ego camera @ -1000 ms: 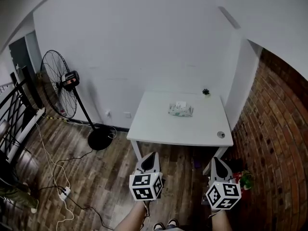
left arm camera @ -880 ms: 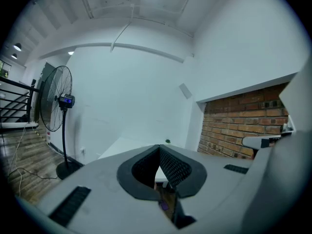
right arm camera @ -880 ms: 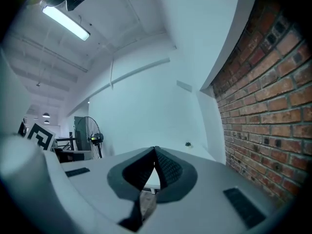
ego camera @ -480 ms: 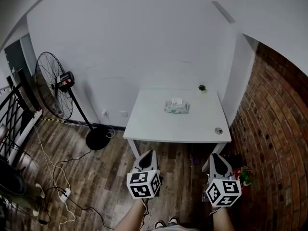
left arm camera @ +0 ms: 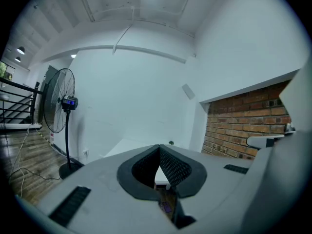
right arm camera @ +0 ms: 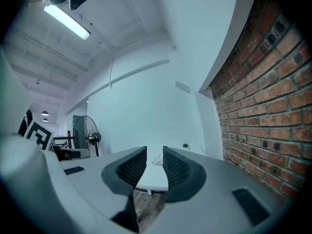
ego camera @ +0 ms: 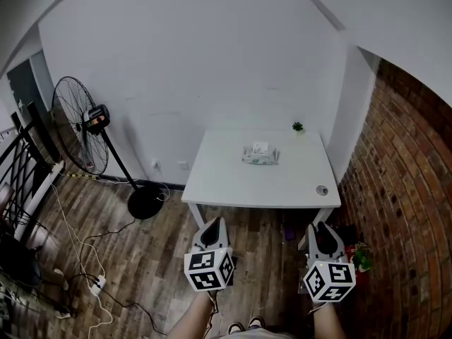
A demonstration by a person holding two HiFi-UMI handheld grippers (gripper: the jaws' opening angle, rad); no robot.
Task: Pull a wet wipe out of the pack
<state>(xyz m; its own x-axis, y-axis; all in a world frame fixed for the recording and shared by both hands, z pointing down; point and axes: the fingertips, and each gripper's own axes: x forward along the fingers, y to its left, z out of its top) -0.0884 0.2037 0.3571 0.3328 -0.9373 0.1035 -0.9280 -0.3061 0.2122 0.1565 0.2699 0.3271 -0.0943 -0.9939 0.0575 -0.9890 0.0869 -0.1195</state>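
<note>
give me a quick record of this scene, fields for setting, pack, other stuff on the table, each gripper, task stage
setting: white table, brick wall on the right, standing fan on the left
wipe pack: lying on the table's far half, near the middle
other items on table: small plant at the far right corner; round disc near the front right edge
left gripper: jaw tips together, nothing between, short of the table
right gripper: jaws slightly apart, empty, short of the table
task stage: pack not yet touched
</note>
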